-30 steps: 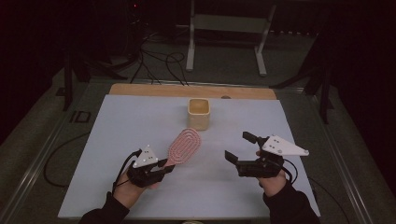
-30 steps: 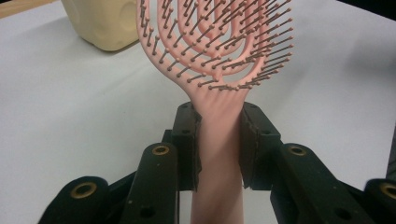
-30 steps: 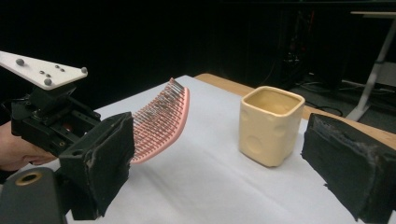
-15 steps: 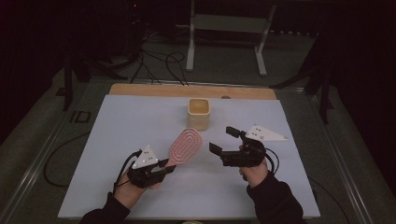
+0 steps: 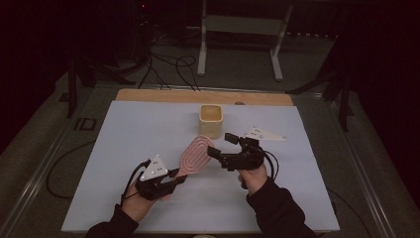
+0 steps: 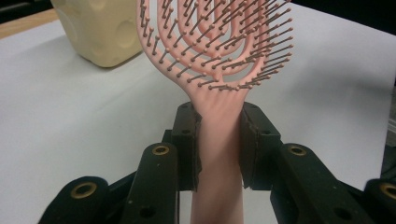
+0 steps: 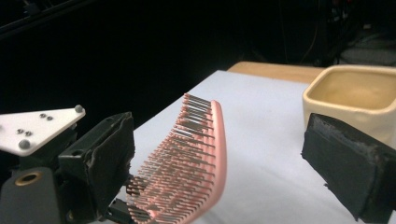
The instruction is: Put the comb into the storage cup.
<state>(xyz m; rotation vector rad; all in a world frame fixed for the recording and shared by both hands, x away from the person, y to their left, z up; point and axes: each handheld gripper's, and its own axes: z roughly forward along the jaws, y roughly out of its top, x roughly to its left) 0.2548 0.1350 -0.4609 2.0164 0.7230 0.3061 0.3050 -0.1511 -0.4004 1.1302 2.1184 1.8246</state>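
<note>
Brush [image 5: 197, 156]: pink, vented, with rows of pink bristles. Held clear of the worktop [image 5: 124, 148] by its handle, head slanting away from the person toward the cup. In the left gripper view the bristles [image 6: 224, 42] face the camera; in the right gripper view the brush [image 7: 196, 158] is seen edge-on, bristles turned toward the near pad.

Left gripper [image 5: 171, 181]: in the person's left hand, low over the near part of the worktop. Jaws closed to a narrow gap, both pads [image 6: 187, 144] pressed on the sides of the brush handle just below the head. White three-cornered plate on top.

Right gripper [image 5: 220, 146]: in the person's right hand, at mid-worktop, pointing toward the brush head. Jaws wide apart, holding nothing. In its own view the brush head stands between the two pads [image 7: 112, 158], beside the one nearer the left gripper and apart from the other; whether that pad touches the bristles cannot be told.

Cup [image 5: 211, 120]: cream, squarish, upright, open top. Stands on the worktop just beyond the brush head, apart from it.

Worktop: covered by a pale sheet, a wooden strip showing along its far edge.
</note>
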